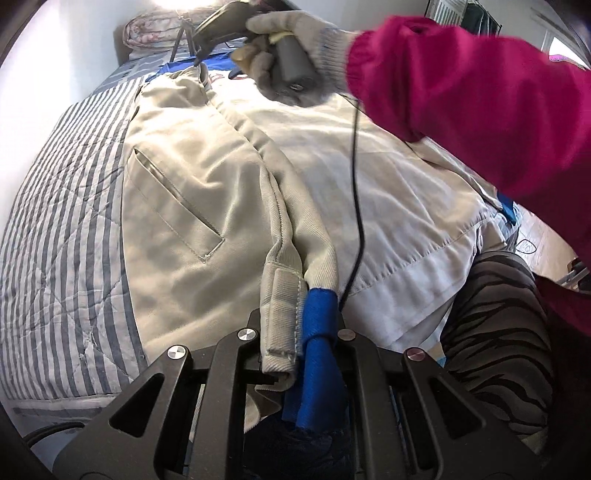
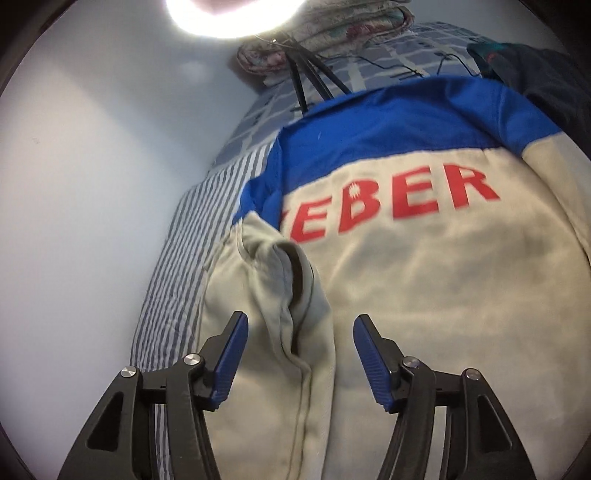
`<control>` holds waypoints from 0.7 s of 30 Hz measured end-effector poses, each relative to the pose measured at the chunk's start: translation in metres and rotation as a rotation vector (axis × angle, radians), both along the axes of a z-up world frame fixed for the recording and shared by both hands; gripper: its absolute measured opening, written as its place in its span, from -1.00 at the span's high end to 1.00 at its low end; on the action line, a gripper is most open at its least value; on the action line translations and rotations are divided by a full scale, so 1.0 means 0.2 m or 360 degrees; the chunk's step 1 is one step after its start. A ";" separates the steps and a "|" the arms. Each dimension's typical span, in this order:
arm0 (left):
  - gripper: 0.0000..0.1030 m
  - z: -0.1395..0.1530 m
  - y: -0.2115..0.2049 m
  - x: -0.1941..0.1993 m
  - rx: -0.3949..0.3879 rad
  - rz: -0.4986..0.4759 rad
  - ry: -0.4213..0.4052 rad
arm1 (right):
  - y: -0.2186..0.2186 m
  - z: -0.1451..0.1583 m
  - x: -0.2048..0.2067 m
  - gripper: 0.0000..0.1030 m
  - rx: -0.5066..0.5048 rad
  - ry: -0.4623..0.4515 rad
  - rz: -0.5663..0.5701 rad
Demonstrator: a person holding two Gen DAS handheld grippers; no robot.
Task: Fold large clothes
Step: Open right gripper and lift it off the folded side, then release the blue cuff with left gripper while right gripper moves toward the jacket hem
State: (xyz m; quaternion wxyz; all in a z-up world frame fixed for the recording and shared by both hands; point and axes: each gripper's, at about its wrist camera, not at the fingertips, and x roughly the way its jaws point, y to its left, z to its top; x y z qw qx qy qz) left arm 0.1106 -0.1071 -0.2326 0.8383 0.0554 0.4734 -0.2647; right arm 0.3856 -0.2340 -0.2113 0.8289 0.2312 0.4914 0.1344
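A beige jacket [image 1: 207, 206] with a blue yoke and red lettering [image 2: 399, 199] lies back-up on a striped bed. Its left side is folded over the back, pocket facing up [image 1: 173, 206]. My left gripper [image 1: 295, 339] is shut on the beige sleeve cuff [image 1: 280, 314], with blue fabric [image 1: 319, 332] bunched beside it at the near edge. My right gripper [image 2: 300, 354] is open, its blue pads [image 2: 229, 362] either side of a raised fold of the jacket [image 2: 291, 317] near the shoulder. It also shows in the left wrist view [image 1: 201, 61], held by a gloved hand at the far end of the jacket.
The striped quilt [image 1: 62, 229] borders the jacket on the left, by a white wall [image 2: 92, 184]. A rolled floral blanket [image 2: 332, 29], a tripod [image 2: 314, 81] and a dark garment [image 2: 535, 74] lie at the head of the bed. A black cable [image 1: 356, 184] hangs across the jacket.
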 end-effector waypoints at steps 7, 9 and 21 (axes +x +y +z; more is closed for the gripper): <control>0.78 -0.01 -0.01 0.00 0.0009 -0.0024 0.0013 | 0.15 -0.07 0.15 0.63 -0.0120 0.0033 0.0071; 0.74 -0.02 0.00 0.01 -0.0007 -0.0026 0.0042 | 0.18 -0.10 0.16 0.74 -0.0233 0.0037 0.0112; 0.22 0.06 0.13 -0.08 -0.0254 -0.0114 0.0138 | 0.12 0.03 -0.01 0.46 -0.0354 -0.0061 0.0111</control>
